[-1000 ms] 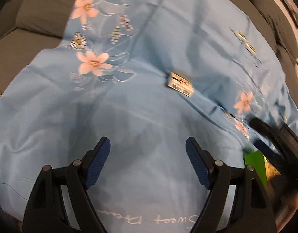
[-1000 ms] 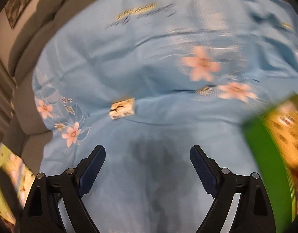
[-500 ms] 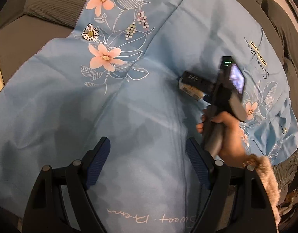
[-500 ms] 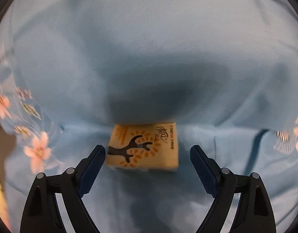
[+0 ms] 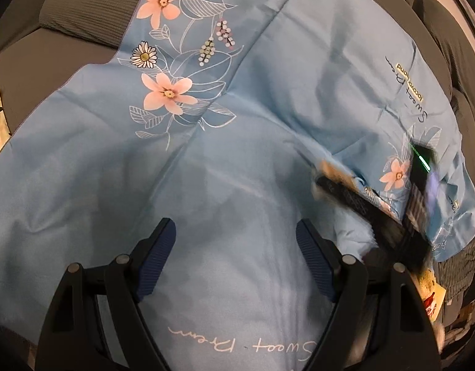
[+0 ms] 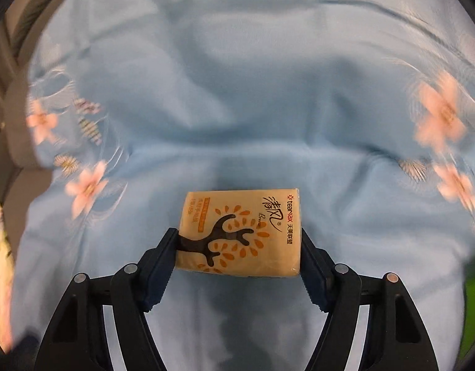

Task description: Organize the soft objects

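The right tool (image 6: 237, 241) is clamped on the tissue pack (image 6: 240, 232) just above the blue floral sheet (image 6: 237, 77), so the pick-up step looks in hand, and next comes carrying it off while the left tool (image 5: 236, 247) hangs with its fingers apart, holding nothing.

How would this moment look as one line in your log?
right hand-held gripper: shut on tissue pack | left hand-held gripper: open, empty | surface: blue floral sheet

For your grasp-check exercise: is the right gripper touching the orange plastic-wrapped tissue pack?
Touching. In the right wrist view both fingers of the right gripper press the sides of the orange plastic-wrapped tissue pack.
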`<state>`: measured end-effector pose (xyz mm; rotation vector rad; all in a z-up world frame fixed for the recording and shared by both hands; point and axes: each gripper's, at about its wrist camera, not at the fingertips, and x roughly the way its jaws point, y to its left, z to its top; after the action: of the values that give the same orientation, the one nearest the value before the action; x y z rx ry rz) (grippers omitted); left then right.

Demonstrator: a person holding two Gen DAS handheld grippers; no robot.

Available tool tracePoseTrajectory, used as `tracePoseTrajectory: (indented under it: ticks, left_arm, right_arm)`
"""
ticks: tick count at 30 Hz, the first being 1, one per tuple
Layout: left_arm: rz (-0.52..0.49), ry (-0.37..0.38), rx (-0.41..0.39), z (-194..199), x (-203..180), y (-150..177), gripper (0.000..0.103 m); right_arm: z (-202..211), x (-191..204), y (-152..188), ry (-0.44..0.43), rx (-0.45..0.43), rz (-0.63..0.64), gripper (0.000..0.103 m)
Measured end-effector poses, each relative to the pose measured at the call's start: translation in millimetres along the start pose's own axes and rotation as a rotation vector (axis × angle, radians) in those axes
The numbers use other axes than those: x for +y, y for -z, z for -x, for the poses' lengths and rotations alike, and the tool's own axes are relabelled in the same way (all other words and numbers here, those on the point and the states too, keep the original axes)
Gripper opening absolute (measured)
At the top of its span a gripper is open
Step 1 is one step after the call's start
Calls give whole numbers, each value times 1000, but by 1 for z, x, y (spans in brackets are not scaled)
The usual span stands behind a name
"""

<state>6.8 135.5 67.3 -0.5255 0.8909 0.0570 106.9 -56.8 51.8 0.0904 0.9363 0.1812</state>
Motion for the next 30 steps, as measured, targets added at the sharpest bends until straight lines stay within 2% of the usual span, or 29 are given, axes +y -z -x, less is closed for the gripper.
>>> tracePoseTrajectory:
  ticks: [7, 12, 16, 19, 20, 21, 23, 25, 27, 30]
  left_arm:
    - [-40, 30, 29, -3, -17, 12, 79]
    - [-130, 69, 65, -7, -43, 30, 79]
    - [-175, 143, 137, -16, -63, 50, 79]
    - [-207, 190, 184, -21, -77, 64, 77]
    - [-218, 220, 202, -22, -82, 69, 75]
    - [-228, 251, 217, -22, -88, 73, 65]
    - [-255, 316, 236, -21, -99, 83, 53]
    - [-287, 380, 269, -24, -110, 92, 51]
    - [-301, 433, 308, -32, -120, 100, 44]
    - [-329, 444, 349, -49, -134, 112, 33]
  right_arm:
    - [77, -46, 74, 73, 35, -40, 74]
    - [94, -65, 109, 133, 55, -73, 79]
    - [103, -85, 111, 99, 39, -138, 82]
    - [120, -105, 110, 18, -2, -216, 82]
    - [124, -112, 110, -15, -15, -242, 82]
    - [127, -119, 111, -48, -30, -282, 82]
    - [125, -127, 112, -84, -29, -340, 82]
    - [115, -132, 115, -117, 4, -378, 81]
    - [103, -133, 116, -140, 46, -394, 70]
    - [85, -135, 119, -172, 100, -436, 55]
